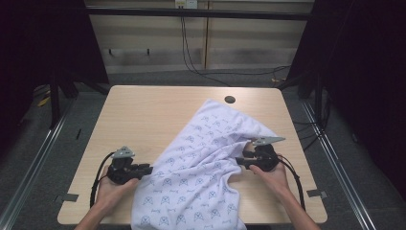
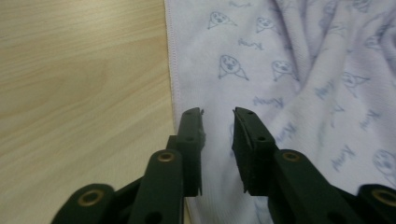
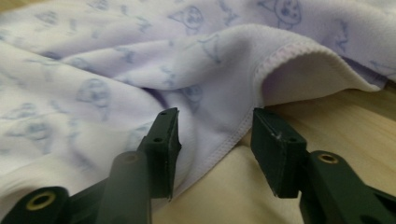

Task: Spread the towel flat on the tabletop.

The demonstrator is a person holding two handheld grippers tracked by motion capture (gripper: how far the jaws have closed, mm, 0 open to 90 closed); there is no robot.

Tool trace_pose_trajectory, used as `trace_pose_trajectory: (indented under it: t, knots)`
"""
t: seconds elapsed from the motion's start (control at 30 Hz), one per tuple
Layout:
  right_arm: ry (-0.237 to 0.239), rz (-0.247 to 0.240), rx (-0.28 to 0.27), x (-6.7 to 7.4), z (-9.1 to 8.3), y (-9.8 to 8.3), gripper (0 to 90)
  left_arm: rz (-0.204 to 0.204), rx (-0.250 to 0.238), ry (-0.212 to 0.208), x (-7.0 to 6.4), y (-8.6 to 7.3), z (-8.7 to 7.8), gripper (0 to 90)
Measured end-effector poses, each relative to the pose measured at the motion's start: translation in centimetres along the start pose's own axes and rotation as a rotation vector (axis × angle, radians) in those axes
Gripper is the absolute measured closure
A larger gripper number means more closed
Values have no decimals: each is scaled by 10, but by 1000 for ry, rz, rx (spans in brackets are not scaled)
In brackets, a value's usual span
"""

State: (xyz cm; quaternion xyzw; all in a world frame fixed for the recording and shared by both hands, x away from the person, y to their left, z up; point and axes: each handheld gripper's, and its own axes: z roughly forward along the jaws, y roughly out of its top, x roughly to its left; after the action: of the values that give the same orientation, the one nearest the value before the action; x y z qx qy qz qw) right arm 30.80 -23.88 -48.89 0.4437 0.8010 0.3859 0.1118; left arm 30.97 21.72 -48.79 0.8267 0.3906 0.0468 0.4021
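A pale lilac cloth (image 1: pixel 206 163) printed with small dog faces lies rumpled across the wooden table (image 1: pixel 143 110), and its near end hangs over the front edge. My left gripper (image 1: pixel 148 168) sits at the cloth's left hem, level with the tabletop. In the left gripper view the jaws (image 2: pixel 218 114) stand apart with the hemmed edge of the cloth (image 2: pixel 289 70) lying between them, not pinched. My right gripper (image 1: pixel 239 160) is at the cloth's right edge. In the right gripper view it is open (image 3: pixel 215 116) around a raised, stitched fold of the cloth (image 3: pixel 93 70), above bare wood (image 3: pixel 355 116).
A round cable hole (image 1: pixel 230 99) sits near the table's far edge. Black cables (image 1: pixel 191 62) hang down the wall behind. Dark posts flank the table, and metal floor rails (image 1: pixel 33 163) run along both sides. Bare tabletop lies to the left of the cloth.
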Motion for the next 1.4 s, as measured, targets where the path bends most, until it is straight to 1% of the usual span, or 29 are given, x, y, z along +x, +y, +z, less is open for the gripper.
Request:
trace_pose_trajectory:
  t: [0.03, 0.07, 0.1, 0.17, 0.2, 0.23, 0.27, 0.3, 0.33, 0.37, 0.4, 0.5, 0.57, 0.63, 0.67, 0.7, 0.77, 0.8, 0.87, 0.93, 0.97, 1.0, 1.07, 1.13, 1.2, 1.27, 1.33, 1.37, 1.4]
  knots:
    - [-17, 3, 11, 0, 5, 0, 511, 16, 15, 28, 0, 3, 5, 691]
    - [-14, 2, 18, 0, 9, -1, 507, 33, 29, 43, 0, 5, 10, 662]
    - [-13, -5, 22, 0, 12, -1, 499, 35, 28, 42, 0, 5, 14, 648]
    - [-17, -12, 38, 3, 15, -1, 539, 96, 45, 90, -2, 6, 19, 669]
    - [-2, -24, 28, 4, 15, -1, 588, 159, 67, 138, -6, 6, 19, 736]
    - [27, -35, 26, 7, 15, -1, 645, 189, 81, 138, -8, 6, 18, 771]
    - [40, -52, 31, 10, 15, 0, 743, 190, 84, 135, -8, 6, 18, 837]
    - [42, -68, 19, 13, 15, 1, 852, 188, 84, 151, -10, 5, 17, 870]
    - [55, -79, 13, 16, 13, 3, 889, 202, 99, 165, -11, 4, 15, 877]
    - [48, -95, -6, 18, 9, 6, 898, 191, 98, 166, -12, 4, 14, 880]
    - [58, -87, -27, 19, 5, 10, 900, 187, 99, 164, -11, 3, 13, 881]
    - [55, -76, -87, 17, -13, 18, 900, 122, 90, 126, -5, -4, 4, 883]
    - [65, -63, -135, 14, -30, 22, 900, 97, 89, 106, -6, -11, -3, 885]
    - [65, -66, -163, 15, -45, 24, 900, 63, 83, 54, -11, -20, -13, 884]
    - [72, -63, -176, 17, -52, 24, 900, 58, 66, 22, -16, -24, -19, 885]
    - [82, -75, -181, 20, -58, 25, 900, 69, 60, 6, -21, -26, -25, 884]
    - [89, -97, -181, 28, -68, 24, 900, 57, 28, -62, -33, -35, -39, 884]
    - [99, -106, -172, 33, -74, 21, 899, 59, 19, -80, -38, -40, -45, 884]
    - [123, -114, -153, 43, -85, 8, 895, 65, 15, -92, -47, -49, -54, 884]
    - [119, -122, -122, 50, -91, -5, 853, 58, 13, -85, -50, -53, -59, 881]
    - [104, -119, -117, 52, -94, -12, 794, 57, 15, -50, -49, -53, -59, 879]
    - [78, -98, -120, 51, -96, -20, 788, 54, 24, -49, -47, -52, -58, 878]
    - [70, -58, -119, 47, -98, -32, 729, 36, 18, -26, -41, -46, -52, 873]
    - [76, -34, -106, 44, -99, -43, 720, 8, 0, -24, -34, -40, -49, 840]
    - [119, -25, -78, 46, -100, -54, 726, -1, -21, -28, -28, -32, -45, 811]
    - [150, -50, -18, 56, -98, -65, 724, 10, -42, -25, -27, -23, -39, 781]
    - [199, -71, 34, 68, -92, -75, 704, 32, -52, 3, -29, -14, -33, 751]
    - [216, -98, 55, 75, -89, -79, 691, 38, -56, -6, -29, -7, -28, 749]
    - [204, -156, 90, 84, -86, -78, 679, 41, -62, -10, -29, -4, -26, 736]
